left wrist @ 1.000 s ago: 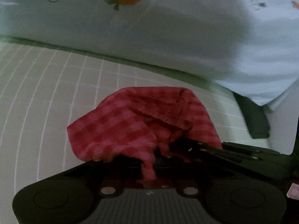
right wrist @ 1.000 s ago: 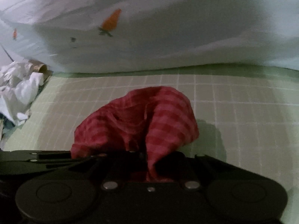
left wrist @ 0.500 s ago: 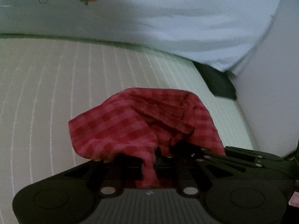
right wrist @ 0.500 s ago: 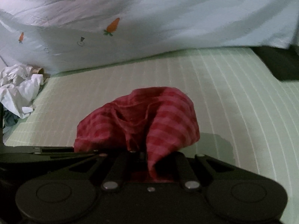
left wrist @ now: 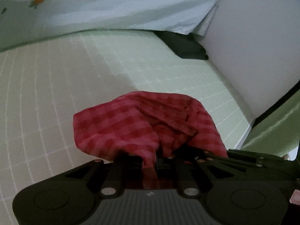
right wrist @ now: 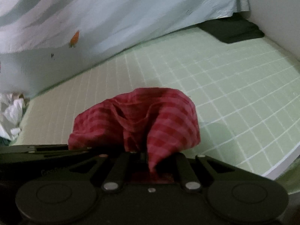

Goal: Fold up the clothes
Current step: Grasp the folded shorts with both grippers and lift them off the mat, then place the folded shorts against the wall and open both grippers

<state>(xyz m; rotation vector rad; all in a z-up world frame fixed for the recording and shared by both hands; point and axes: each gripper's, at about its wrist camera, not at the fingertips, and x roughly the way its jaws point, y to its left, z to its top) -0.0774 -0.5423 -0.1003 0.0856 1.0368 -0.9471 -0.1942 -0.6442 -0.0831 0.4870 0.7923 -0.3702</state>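
Left claw (left wrist: pixel 150 159) pinched tight on red-and-pink checked cloth (left wrist: pixel 142 123) – soft woven gingham, bunched in loose folds, hem draped down between fingers. Right claw (right wrist: pixel 148 159) clamped on same cloth (right wrist: pixel 138 120), another fold pinned in its grip. I see both claws close together, cloth humped between them above pale green cutting mat (right wrist: pixel 215 86) with white grid lines. Light blue carrot-print sheet (right wrist: pixel 121 18) behind – wrinkled. Dark folded fabric (right wrist: pixel 234 31) at mat's far corner. Crumpled white material (right wrist: pixel 11 116) beyond mat's left edge.
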